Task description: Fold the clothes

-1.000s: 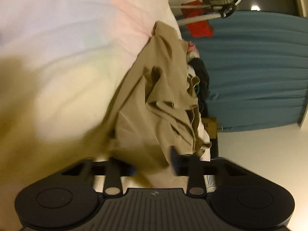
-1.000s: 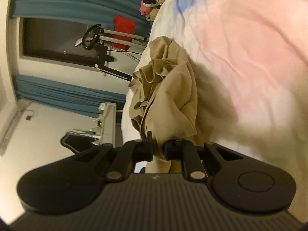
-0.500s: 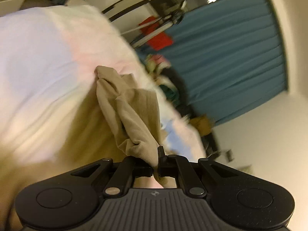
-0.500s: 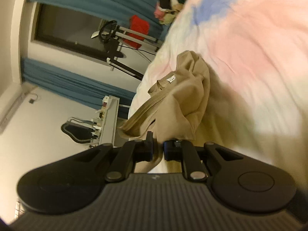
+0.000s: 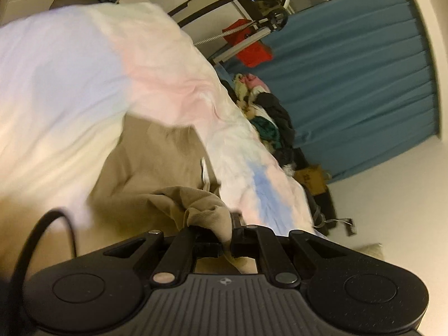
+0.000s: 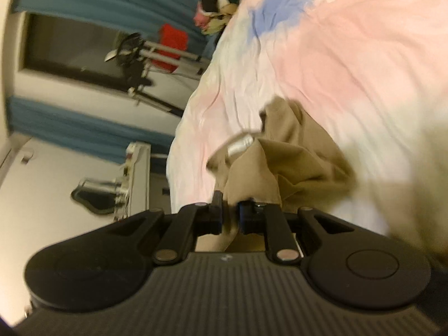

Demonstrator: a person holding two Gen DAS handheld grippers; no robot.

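the left two-finger black gripper is pinched narrow on a bunched fold of the tan, soft cotton garment, cloth filling the slot between its jaws. the right two-finger black gripper is likewise nearly closed, with a pleat of the same tan garment running down into the gap.

the garment spreads away from both tools over the pastel pink, blue and cream bed sheet. most of it seems to rest on the sheet near the bed's side edge, only the pinched parts raised. its outline is blurred in both views, so i cannot tell which part of the garment each tool has, nor whether it is already doubled over.

the relation that matters: the cloth runs forward from each gripper, its long axis roughly in line with the fingers, and both hold it equally close, so neither hand is the nearer one. in the right wrist view a pale label shows near the upper fold. my judgement is that any laying-out or folding over depends on keeping the two held points apart so the span between them stays taut.

a pile of mixed dark and coloured clothes sits at the bed's far edge, well apart, before a teal curtain.
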